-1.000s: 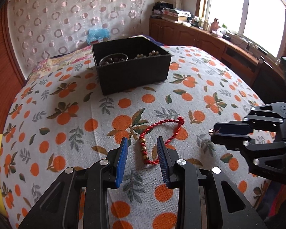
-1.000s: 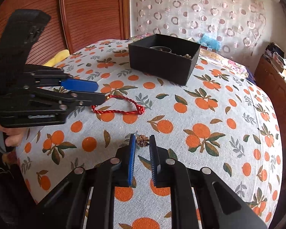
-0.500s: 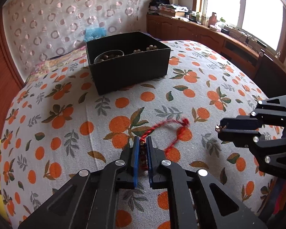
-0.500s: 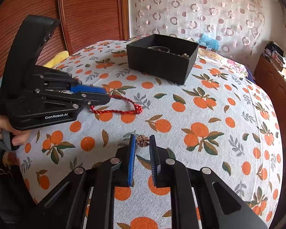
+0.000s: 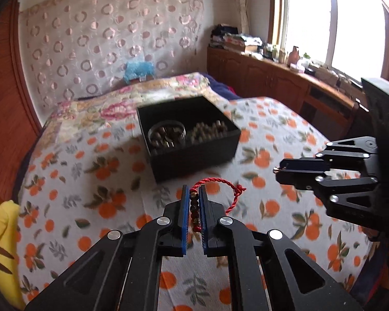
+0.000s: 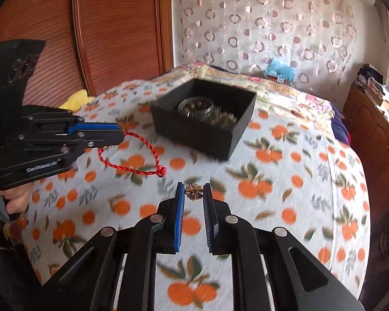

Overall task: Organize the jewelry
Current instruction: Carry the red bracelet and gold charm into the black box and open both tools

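My left gripper (image 5: 194, 190) is shut on the beaded part of a red cord bracelet (image 5: 215, 181), whose loop hangs off the fingertips above the orange-print cloth. From the right wrist view the same left gripper (image 6: 120, 136) shows side-on with the bracelet (image 6: 132, 165) dangling from it. My right gripper (image 6: 193, 190) is shut on a small bronze flower-shaped piece (image 6: 193, 191) held at its tips, lifted over the cloth. A black open box (image 5: 189, 134) with beads and a round glass dish stands beyond both grippers, also the black box (image 6: 205, 119).
The table wears an orange-print cloth (image 5: 90, 181). A yellow cloth (image 5: 0, 233) lies at the left edge. A wooden cabinet (image 5: 285, 85) with clutter runs under the window on the right. A hand (image 6: 10, 199) holds the left gripper's handle.
The left jaws closed on the bracelet's beads and lifted it off the cloth. Both grippers rose and moved toward the black box; the right one kept hold of the flower piece.
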